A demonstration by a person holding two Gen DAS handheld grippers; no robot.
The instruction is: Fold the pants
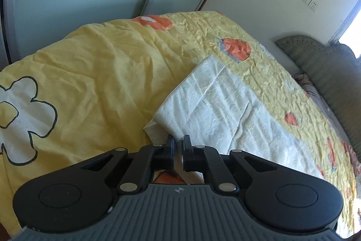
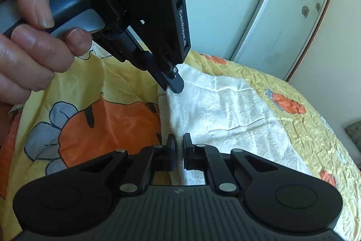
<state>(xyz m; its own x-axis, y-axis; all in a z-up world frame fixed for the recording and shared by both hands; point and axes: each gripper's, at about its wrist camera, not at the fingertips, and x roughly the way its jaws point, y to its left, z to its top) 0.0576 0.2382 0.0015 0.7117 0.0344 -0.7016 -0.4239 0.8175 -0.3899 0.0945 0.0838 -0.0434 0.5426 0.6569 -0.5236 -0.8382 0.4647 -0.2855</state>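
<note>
White textured pants (image 1: 221, 103) lie folded on a yellow bedspread, and also show in the right wrist view (image 2: 237, 110). My left gripper (image 1: 178, 141) is shut on the near edge of the pants, with white cloth pinched between its fingers. It also shows from outside in the right wrist view (image 2: 173, 85), held by a hand, its tips on the pants' left edge. My right gripper (image 2: 179, 141) is shut on the pants' near edge, a fold of white cloth running between its fingers.
The yellow bedspread (image 1: 94, 73) with orange and white flower prints covers the bed. Pale green wardrobe doors (image 2: 259, 3) stand behind the bed. A grey-green headboard (image 1: 327, 73) is at the right, below a wall with sockets (image 1: 309, 0).
</note>
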